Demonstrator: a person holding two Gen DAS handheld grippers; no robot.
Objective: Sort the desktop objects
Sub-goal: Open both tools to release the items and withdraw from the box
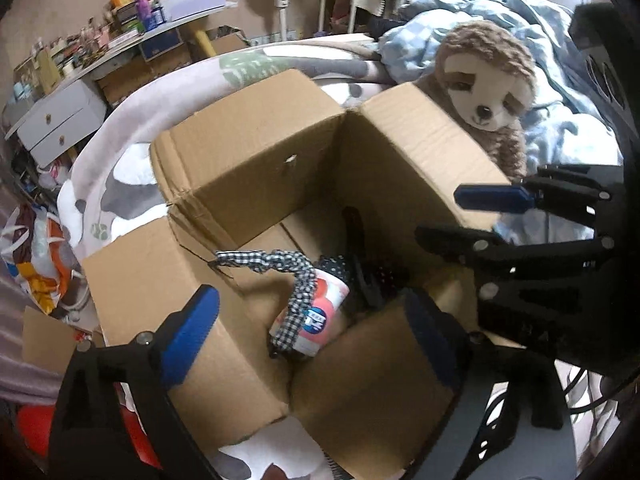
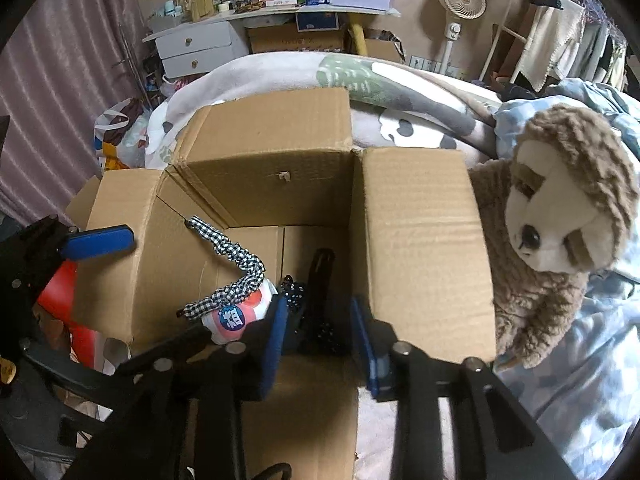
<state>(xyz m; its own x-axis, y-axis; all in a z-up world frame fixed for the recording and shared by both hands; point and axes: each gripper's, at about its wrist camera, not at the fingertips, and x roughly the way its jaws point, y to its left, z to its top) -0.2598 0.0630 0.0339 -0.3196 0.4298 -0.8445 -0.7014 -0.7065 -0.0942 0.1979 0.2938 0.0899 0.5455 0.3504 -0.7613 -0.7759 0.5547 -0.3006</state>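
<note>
Both the left gripper and right gripper hang spread and empty over the box, where a checked band, cup and black clip already lie, leaving the sloth beside its right wall, seemingly unsorted.

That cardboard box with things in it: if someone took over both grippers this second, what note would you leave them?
Left gripper: open, empty, above the near edge of the brown cardboard box.
Right gripper: open, empty, over the box.
Already in the box: a pink-and-white round container, a black-and-white checked fabric band draped over it, and dark black items.
Left: the brown plush sloth leans outside the box's right flap on the blue bedding, possibly next.
</note>
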